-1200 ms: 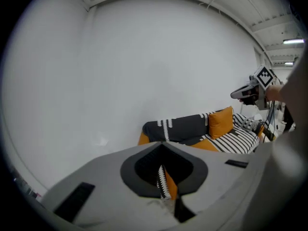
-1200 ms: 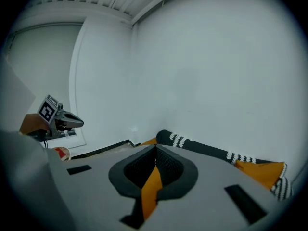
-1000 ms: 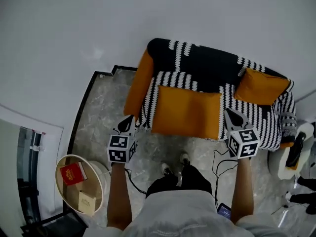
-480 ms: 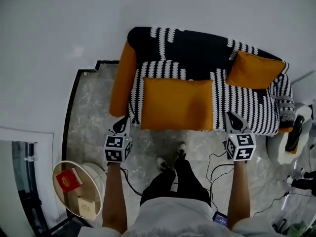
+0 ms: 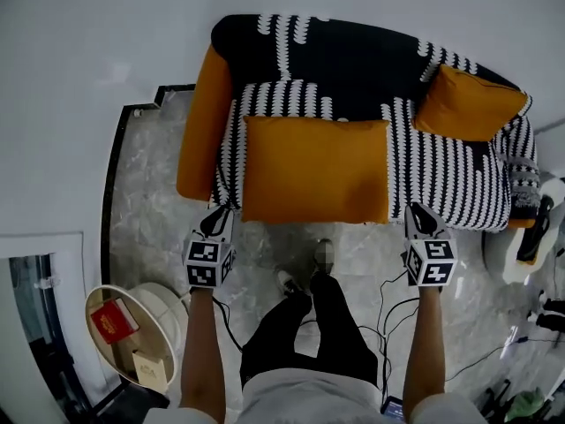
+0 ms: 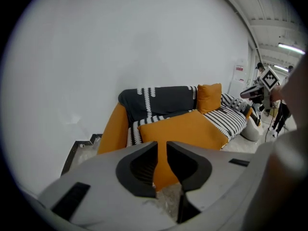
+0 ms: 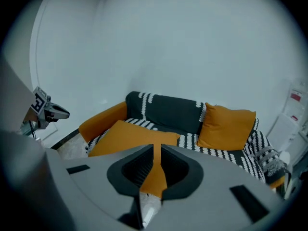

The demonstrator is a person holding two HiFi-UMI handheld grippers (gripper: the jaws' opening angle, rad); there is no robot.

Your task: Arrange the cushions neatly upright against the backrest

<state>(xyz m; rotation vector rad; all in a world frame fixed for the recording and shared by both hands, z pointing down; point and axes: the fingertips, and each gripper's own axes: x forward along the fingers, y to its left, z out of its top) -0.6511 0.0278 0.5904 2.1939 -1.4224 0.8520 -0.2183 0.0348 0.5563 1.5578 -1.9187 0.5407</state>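
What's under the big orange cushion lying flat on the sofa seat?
The black-and-white striped cover shows around the flat cushion at its left, back and right. Whatever lies directly beneath the cushion is covered and cannot be seen.

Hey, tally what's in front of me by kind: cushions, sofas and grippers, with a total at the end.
Orange cushions: 2 (large cushion flat on the seat, small cushion leaning on the backrest)
Sofa: 1
Grippers: 2 (left gripper, right gripper)
Total: 5
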